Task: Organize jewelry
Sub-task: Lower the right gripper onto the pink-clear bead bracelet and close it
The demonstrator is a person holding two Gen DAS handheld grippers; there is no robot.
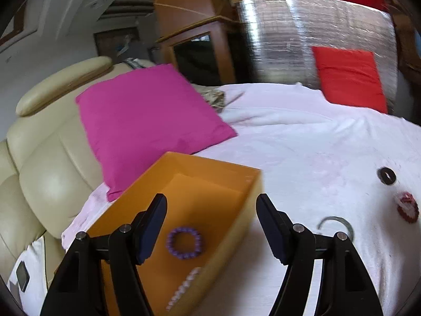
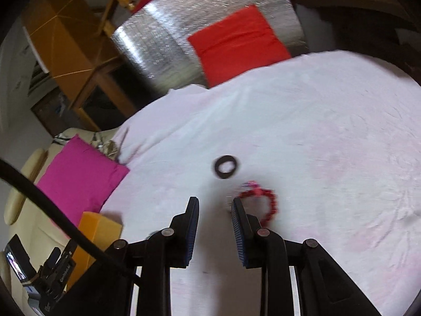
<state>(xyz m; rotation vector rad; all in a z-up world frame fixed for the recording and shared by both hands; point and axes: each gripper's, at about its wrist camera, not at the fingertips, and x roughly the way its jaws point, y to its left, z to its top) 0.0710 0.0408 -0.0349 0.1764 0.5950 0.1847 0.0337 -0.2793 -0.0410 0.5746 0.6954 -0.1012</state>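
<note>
Jewelry lies partly in an orange box (image 1: pixel 210 168) and partly loose on the white cloth (image 1: pixel 302 137) around it. The left gripper (image 1: pixel 211 201) hangs above the box, tilted down toward it, its jaws spread wide and holding nothing. Between those jaws, on the box floor, sits a purple bead bracelet (image 1: pixel 184 242); nearer the camera, against the box's right wall, lies a string of pale beads (image 1: pixel 184 287). Just outside the right jaw, on the cloth, is a grey metal bangle (image 1: pixel 338 222), and farther right are a black ring (image 1: pixel 386 176) and a red bead bracelet (image 1: pixel 407 209).

The right gripper (image 2: pixel 214 201) points down at the cloth, jaws partly open and empty. The red bead bracelet (image 2: pixel 265 201) lies just beside the tip of its right jaw; whether they touch is too blurred to tell. The black ring (image 2: pixel 225 167) lies on the cloth a little ahead of the jaws. Far to the left of the left jaw, a corner of the orange box (image 2: pixel 97 226) shows, next to a pink cushion (image 2: pixel 79 176).
</note>
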